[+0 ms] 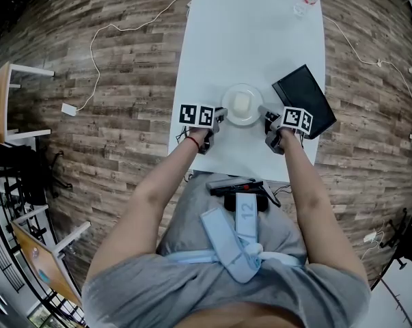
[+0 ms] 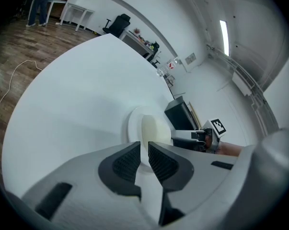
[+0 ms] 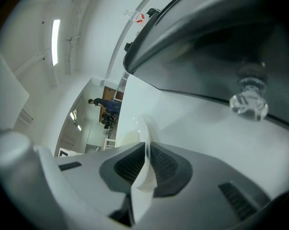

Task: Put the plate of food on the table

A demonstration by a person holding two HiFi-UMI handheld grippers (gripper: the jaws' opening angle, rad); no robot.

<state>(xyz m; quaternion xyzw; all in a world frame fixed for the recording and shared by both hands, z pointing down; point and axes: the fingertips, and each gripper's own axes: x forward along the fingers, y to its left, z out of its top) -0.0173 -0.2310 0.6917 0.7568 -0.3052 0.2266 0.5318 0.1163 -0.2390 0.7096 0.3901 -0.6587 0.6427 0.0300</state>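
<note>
The plate [image 1: 245, 87] sits between the two grippers, near the front edge of the table [image 1: 253, 39]. It has a pale block of food [image 1: 242, 103] in the middle. I cannot tell if the plate is flat on the table or just above it.

The right gripper [image 3: 146, 150] pinches the right rim of the plate. The thin white rim stands right between its dark pads [image 3: 166, 164].

The left gripper [image 2: 144, 150] is at the left rim. Its jaws are close, with only a thin gap. I cannot tell if the rim is in that gap or just in front of it.

So the plate lies inward from both grippers, one on each side, about the same way off. A black flat thing [image 1: 305, 100] lies just beside the right gripper, on its outer side.

I think the plate is almost in its place. To let go, each gripper must open and slide out to its own side. The right one has less room.
</note>
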